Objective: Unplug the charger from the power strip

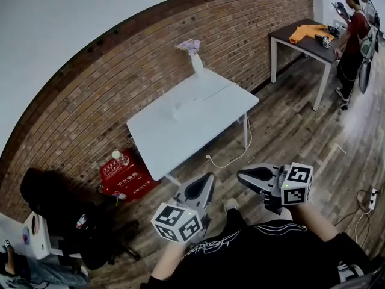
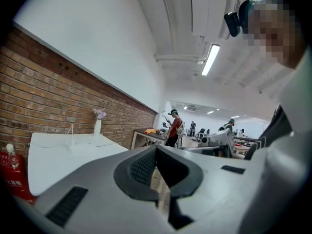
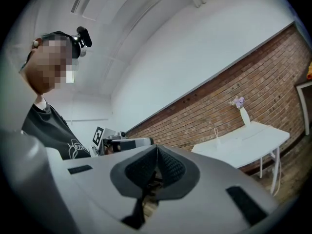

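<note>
A plank floor (image 1: 289, 125) runs along a red brick wall (image 1: 120, 83), and both tools are held level above that floor, well short of any furniture. The left gripper (image 1: 207, 178) has its jaws pressed together with nothing between the ribbed pads. The right gripper (image 1: 243, 176) is closed the same way and is also empty. Ahead of them stands a white table (image 1: 174, 137), with a vase of pale purple flowers (image 1: 197, 62) at its far end. A thin white loop (image 2: 72, 136) stands up from something low and white on the tabletop. This is probably the charger in its power strip, but white on white leaves that unsure. A white lead (image 1: 231, 159) hangs off the table's right edge and trails across the floor. Another white power strip (image 1: 373, 197) lies on the floor far to the right. The main risk is going to the wrong strip. Closed jaws could also knock the plug aside rather than grip it, a one-handed pull would likely drag the light strip along, and the trailing lead could catch a foot. A red box (image 1: 123, 176) by the wall, with a water bottle (image 1: 120, 158) on it, carries white Chinese characters too small to read. The white script on the person's black shirt (image 1: 207, 244) is also illegible.
</note>
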